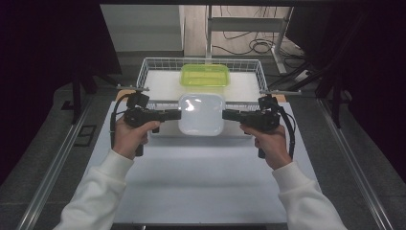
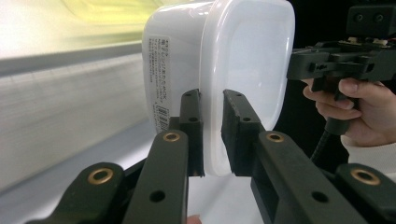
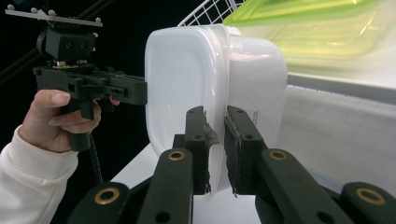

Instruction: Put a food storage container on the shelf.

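A white lidded plastic container (image 1: pixel 201 114) hangs above the white table between my two grippers. My left gripper (image 1: pixel 178 114) is shut on the rim at its left edge, and in the left gripper view the jaws pinch that rim of the container (image 2: pixel 243 60). My right gripper (image 1: pixel 225 115) is shut on the rim at the opposite edge. In the right gripper view its jaws clamp the lip of the container (image 3: pixel 187 70), and the left hand with its gripper (image 3: pixel 140 93) holds the far side.
A white wire basket (image 1: pixel 148 72) stands at the back of the table, holding a container with a yellow-green lid (image 1: pixel 205 75). Bare white table surface (image 1: pixel 201 177) lies in front of the hands. Metal rails run along both table sides.
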The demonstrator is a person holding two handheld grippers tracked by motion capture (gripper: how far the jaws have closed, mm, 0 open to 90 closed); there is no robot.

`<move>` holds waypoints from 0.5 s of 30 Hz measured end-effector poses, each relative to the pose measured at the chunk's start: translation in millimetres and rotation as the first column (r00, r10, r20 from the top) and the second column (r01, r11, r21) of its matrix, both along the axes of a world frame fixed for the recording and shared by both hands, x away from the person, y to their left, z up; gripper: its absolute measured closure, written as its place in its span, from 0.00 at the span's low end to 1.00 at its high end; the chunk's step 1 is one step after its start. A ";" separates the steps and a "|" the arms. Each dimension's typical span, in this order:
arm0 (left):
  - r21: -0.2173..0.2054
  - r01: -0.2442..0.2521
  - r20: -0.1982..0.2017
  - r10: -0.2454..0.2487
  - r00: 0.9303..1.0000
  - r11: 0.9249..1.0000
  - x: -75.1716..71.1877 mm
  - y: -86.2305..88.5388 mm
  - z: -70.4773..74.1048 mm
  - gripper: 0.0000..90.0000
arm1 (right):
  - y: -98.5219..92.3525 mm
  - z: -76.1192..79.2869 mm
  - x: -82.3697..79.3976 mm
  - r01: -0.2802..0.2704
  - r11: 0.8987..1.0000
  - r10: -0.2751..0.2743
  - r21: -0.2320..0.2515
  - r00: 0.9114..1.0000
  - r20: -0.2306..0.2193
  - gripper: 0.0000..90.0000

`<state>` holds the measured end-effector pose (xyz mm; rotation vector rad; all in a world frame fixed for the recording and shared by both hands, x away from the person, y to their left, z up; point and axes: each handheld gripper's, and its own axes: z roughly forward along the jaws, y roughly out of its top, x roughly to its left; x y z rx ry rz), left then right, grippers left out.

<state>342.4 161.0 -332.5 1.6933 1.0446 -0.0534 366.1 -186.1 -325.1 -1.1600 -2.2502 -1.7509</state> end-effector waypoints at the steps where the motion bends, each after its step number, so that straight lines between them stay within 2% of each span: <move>1: 0.000 0.000 0.001 0.000 1.000 1.000 1.6 0.2 1.9 0.88 | 0.2 1.2 0.8 0.000 1.000 0.000 0.000 1.000 0.000 0.88; 15: -0.005 -0.011 0.029 0.011 1.000 1.000 16.9 1.9 20.7 0.88 | 2.7 20.7 15.6 0.008 1.000 -0.008 0.007 1.000 0.025 0.88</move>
